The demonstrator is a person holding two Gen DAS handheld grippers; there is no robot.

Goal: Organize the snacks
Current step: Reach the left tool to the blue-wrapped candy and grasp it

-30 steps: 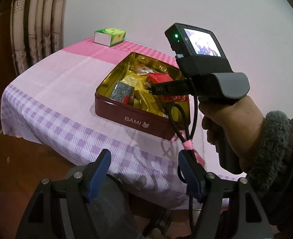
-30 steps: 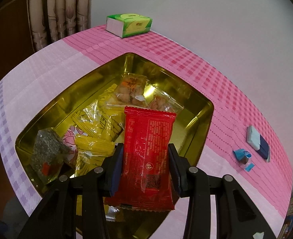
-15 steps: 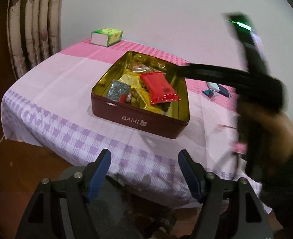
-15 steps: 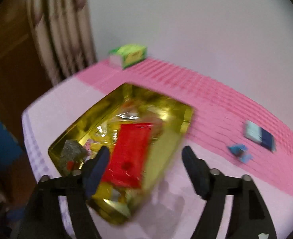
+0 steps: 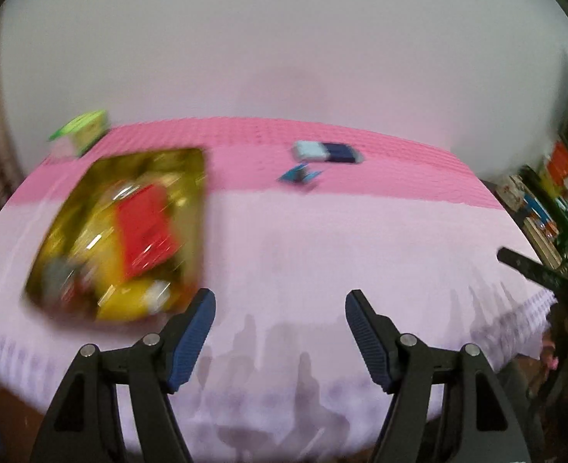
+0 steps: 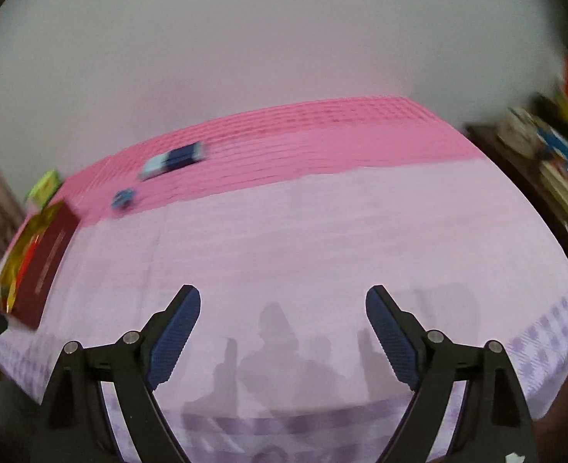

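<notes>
A dark red tin (image 5: 197, 231) with a gold inside sits on the left of the table, blurred by motion. It holds several snack packets, with a red packet (image 5: 147, 227) on top. The tin also shows at the far left of the right wrist view (image 6: 46, 266). My left gripper (image 5: 280, 314) is open and empty over the pale cloth, just right of the tin. My right gripper (image 6: 283, 308) is open and empty above the table's front edge, well right of the tin.
A green tissue box (image 5: 79, 129) stands at the back left. A light-and-dark blue pack (image 5: 324, 151) and a small blue scrap (image 5: 299, 175) lie on the pink strip of cloth. Cluttered shelves (image 6: 553, 162) stand to the right.
The right gripper let go of the red packet into the tin, opened, and swung away to the right. The left gripper moved up and right over the table. Both views are blurred.
</notes>
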